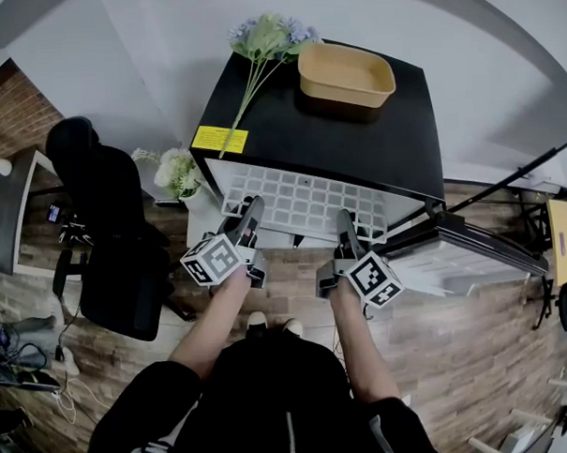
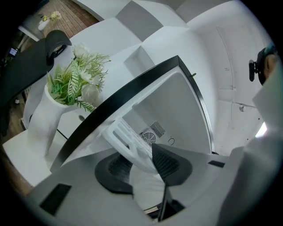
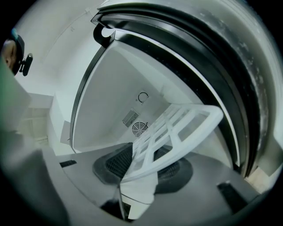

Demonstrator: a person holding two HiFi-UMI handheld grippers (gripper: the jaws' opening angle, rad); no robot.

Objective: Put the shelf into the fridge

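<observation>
Underfoot wood-plank floor [image 1: 477, 353]; shelf [image 1: 301, 201] at fridge [image 1: 355, 138] mouth.

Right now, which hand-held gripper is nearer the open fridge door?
Right. The right hand-held gripper grips the shelf toward the door; the left hand-held gripper grips its far side.

Fridge cavity [image 3: 110, 101] open ahead, door [image 1: 472, 245] right, flower vase [image 2: 42, 119] left

The head view looks steeply down on the fridge [image 1: 355, 143]; both gripper views peer closely into it.
</observation>
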